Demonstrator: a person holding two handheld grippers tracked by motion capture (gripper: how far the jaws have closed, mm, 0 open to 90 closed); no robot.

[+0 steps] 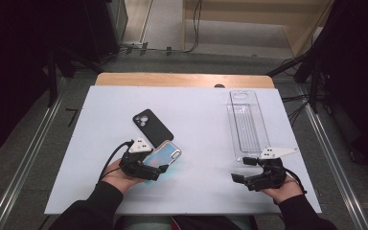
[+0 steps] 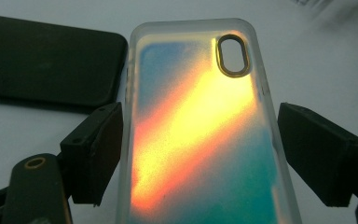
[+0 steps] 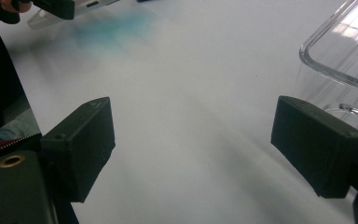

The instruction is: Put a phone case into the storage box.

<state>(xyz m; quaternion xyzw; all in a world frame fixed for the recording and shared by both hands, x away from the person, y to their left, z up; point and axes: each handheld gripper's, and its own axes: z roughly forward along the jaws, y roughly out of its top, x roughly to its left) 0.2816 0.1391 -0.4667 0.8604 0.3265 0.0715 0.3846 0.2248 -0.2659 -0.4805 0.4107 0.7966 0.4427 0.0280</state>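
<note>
An iridescent phone case [image 1: 166, 153], clear-rimmed and shining orange, yellow and teal, lies lengthwise between the jaws of my left gripper [image 1: 156, 166]. In the left gripper view the case [image 2: 191, 130] has its camera cut-out at the far end, and both black pads sit against its long edges. The case hangs a little above the white sheet, and the right gripper view shows a bluish tint on the sheet below it. A black phone [image 1: 152, 125] lies face down just beyond it. My right gripper [image 1: 243, 169] stands open over bare sheet, its jaws wide apart with nothing between them.
A long clear plastic tray [image 1: 247, 124] lies at the right, running away from me, its near end close to my right gripper. The white sheet [image 1: 196, 110] covers a wooden table. Dark stands and cables flank the table on the floor.
</note>
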